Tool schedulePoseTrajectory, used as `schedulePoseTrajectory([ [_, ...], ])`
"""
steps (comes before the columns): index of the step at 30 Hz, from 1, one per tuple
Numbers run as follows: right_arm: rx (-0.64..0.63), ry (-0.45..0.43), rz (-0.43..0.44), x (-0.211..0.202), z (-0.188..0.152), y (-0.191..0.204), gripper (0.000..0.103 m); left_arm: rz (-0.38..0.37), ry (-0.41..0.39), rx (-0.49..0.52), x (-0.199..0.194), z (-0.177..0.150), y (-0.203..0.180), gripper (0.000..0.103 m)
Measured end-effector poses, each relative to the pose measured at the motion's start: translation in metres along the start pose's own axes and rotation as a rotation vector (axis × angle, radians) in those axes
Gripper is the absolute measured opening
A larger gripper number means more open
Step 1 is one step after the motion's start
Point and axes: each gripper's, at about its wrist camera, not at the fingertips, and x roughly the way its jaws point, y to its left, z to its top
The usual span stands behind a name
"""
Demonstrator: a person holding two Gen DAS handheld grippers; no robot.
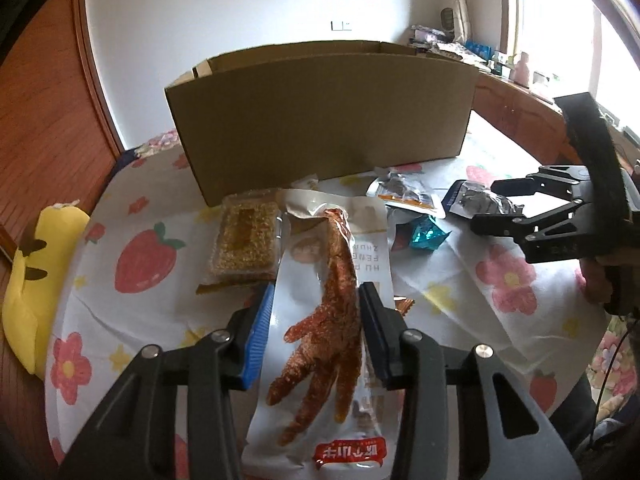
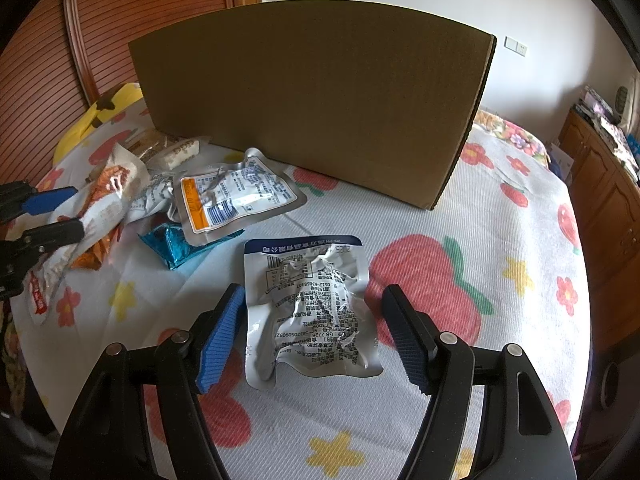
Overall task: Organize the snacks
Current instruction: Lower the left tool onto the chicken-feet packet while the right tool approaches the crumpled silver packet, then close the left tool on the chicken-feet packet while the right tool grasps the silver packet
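Observation:
A white packet with a red-brown chicken foot (image 1: pixel 320 320) lies lengthwise between the pads of my left gripper (image 1: pixel 316 292), which press on both its edges. In the right wrist view the same packet (image 2: pixel 108 196) is pinched in that gripper (image 2: pixel 78 211) at the far left. My right gripper (image 2: pixel 315 292) stands open, its fingers on either side of a crumpled silver pouch with a blue top (image 2: pixel 308 312) that lies flat on the cloth; the right pad is apart from it. A tall cardboard box (image 1: pixel 320 120) stands behind the snacks.
A sesame-bar packet (image 1: pixel 248 240), a silver pouch with an orange label (image 2: pixel 236 200) and a teal wrapper (image 2: pixel 176 246) lie before the box (image 2: pixel 312 100). The flowered cloth (image 2: pixel 420 264) covers the table. A yellow plush toy (image 1: pixel 36 280) sits at its left edge; a wooden cabinet (image 2: pixel 600 200) stands right.

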Motion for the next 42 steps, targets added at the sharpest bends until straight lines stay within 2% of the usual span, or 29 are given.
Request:
schedulePoseTrajectory([
  [18, -0.001, 0.002, 0.0, 0.0, 0.0, 0.0, 0.073, 0.014, -0.135, -0.071, -0.041, 0.008, 0.007, 0.042],
  [36, 0.004, 0.014, 0.007, 0.0, 0.0, -0.001, 0.074, -0.018, -0.23, -0.11, -0.079, 0.003, -0.005, 0.042],
  [42, -0.011, 0.062, 0.021, -0.004, 0.0, 0.0, 0.073, -0.015, -0.25, -0.109, -0.087, 0.0, -0.005, 0.042],
])
